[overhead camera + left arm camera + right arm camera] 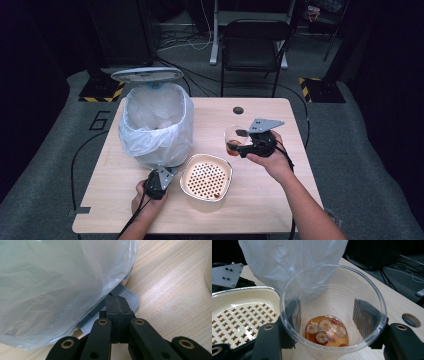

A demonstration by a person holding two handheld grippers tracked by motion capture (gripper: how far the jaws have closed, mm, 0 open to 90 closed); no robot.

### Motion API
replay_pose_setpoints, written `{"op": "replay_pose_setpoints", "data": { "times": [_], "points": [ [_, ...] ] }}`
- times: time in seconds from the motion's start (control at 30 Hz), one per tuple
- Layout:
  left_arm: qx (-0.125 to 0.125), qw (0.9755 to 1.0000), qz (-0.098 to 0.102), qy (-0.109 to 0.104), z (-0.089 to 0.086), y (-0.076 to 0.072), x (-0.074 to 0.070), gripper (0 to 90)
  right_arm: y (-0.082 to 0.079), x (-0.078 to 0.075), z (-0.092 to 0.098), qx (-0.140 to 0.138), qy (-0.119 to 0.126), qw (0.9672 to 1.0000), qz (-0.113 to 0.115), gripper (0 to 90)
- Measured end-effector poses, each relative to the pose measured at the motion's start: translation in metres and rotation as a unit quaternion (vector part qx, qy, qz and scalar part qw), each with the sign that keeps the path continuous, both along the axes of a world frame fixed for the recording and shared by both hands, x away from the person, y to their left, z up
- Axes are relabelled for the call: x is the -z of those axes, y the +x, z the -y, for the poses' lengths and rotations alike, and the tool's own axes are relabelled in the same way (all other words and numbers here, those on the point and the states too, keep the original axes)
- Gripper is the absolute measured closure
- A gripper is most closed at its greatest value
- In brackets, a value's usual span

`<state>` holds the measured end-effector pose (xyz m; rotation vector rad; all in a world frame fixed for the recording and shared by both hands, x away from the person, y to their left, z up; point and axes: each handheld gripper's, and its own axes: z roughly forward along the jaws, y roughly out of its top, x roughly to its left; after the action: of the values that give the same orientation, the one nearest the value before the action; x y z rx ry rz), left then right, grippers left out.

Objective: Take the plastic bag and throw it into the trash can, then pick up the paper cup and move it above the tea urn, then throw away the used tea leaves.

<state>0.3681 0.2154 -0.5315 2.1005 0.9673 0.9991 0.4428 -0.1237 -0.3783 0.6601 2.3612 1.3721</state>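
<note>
While my right gripper (329, 340) is clamping the clear cup (332, 312) at frame centre, my left gripper (117, 307), jaws pressed together, is bearing on the bin's grey pedal (128, 296). I judge things at midpoint: the lid (147, 74) is standing open in the upper left, but the amber liquid and fruit slices (325, 331) are waiting unpoured beside the strainer (206, 176). Its long axis is standing upright, mouth upward.
</note>
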Motion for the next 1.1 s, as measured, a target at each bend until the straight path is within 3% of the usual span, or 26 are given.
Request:
{"op": "replay_pose_setpoints", "data": {
  "times": [0.6,0.7,0.93,1.1],
  "points": [
    [0.0,1.0,0.002,0.0,0.0,0.0,0.0,90.0,0.01,-0.017,-0.028,-0.037,-0.015,0.9981,0.048,40.3],
    [-0.001,1.0,0.002,0.001,0.0,0.0,0.0,89.9,0.01,-0.02,-0.032,-0.052,-0.025,0.9961,0.067,40.3],
    [0.0,1.0,0.001,0.0,0.0,0.0,0.0,90.0,0.007,-0.02,-0.037,-0.073,-0.028,0.9929,0.09,40.3],
    [0.0,1.0,0.002,0.001,0.0,0.0,0.0,90.0,0.002,-0.019,-0.04,-0.091,-0.042,0.9877,0.12,40.2]
  ]
}}
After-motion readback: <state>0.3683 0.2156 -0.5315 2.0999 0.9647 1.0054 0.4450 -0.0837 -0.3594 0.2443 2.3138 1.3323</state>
